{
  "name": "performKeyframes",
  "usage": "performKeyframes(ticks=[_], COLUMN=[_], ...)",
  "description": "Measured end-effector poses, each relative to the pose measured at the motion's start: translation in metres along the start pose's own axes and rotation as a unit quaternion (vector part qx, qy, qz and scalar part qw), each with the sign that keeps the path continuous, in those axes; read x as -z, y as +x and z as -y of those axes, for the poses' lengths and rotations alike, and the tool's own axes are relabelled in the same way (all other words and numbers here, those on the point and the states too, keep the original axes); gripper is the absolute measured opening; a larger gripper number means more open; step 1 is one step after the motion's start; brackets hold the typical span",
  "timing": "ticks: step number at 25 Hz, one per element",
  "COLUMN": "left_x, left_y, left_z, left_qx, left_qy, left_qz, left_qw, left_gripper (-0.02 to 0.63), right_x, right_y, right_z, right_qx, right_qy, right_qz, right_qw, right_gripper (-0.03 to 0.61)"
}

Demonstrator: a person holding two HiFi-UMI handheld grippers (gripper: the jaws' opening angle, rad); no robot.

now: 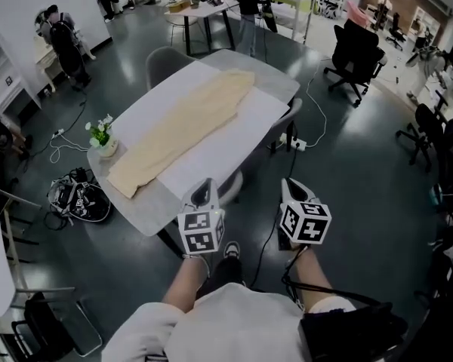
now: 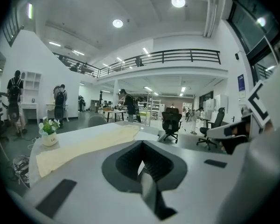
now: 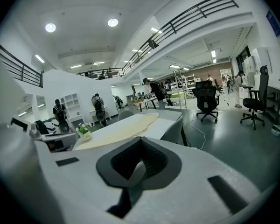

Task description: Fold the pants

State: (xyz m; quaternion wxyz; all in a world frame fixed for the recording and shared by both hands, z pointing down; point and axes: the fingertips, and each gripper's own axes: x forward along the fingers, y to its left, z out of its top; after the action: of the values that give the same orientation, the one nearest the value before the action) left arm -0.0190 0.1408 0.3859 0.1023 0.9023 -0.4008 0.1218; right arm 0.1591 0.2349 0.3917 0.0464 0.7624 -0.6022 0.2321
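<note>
Pants (image 1: pixel 183 130) are cream-colored and laid out flat and long on the table (image 1: pixel 140 210). They run diagonally from the upper right of the head view down toward the lower left, on top of a white sheet (image 1: pixel 219 145). One end sits right by a little potted plant (image 1: pixel 102 136) at the table's left edge.

Both grippers are at the bottom middle of the frame, near the table's closest corner but well short of the pants. The left hand-held gripper (image 1: pixel 203 194) has its jaws pressed together with nothing between them, and its own view shows the same. The right hand-held gripper (image 1: pixel 293 187) is also closed and empty.

In both gripper views the pants (image 2: pixel 84 143) (image 3: pixel 126 127) show up beyond the jaws, in the middle left.

A grey chair (image 1: pixel 164 62) is tucked in at the far side of the table, and a black bag (image 1: pixel 79 200) lies on the floor at the lower left.
</note>
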Motion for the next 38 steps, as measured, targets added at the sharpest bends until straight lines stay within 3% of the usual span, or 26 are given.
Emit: performKeyframes(ticks=[11,23,32,38], left_x=[-0.008,-0.066,-0.067,-0.059], left_y=[0.105,0.251,0.301,0.324], left_z=[-0.015,-0.066,-0.093,-0.122], left_qx=[-0.016,-0.073,-0.1,-0.151], left_qy=[-0.038,-0.072,-0.072,-0.101], left_qz=[-0.006,0.006,-0.021,-0.024], left_qw=[0.9991,0.9947,0.9921,0.983], left_gripper=[0.005,0.005,0.005,0.005], right_x=[-0.013,-0.119,-0.141,-0.151], right_y=[0.094,0.256,0.336,0.397], right_z=[0.029,0.054,0.071,0.063], right_qx=[-0.015,-0.063,-0.076,-0.112], right_qy=[-0.009,-0.053,-0.049,-0.063], right_qz=[-0.031,-0.034,-0.061,-0.078], right_qw=[0.999,0.996,0.994,0.989], right_gripper=[-0.008,-0.008,-0.008,-0.008])
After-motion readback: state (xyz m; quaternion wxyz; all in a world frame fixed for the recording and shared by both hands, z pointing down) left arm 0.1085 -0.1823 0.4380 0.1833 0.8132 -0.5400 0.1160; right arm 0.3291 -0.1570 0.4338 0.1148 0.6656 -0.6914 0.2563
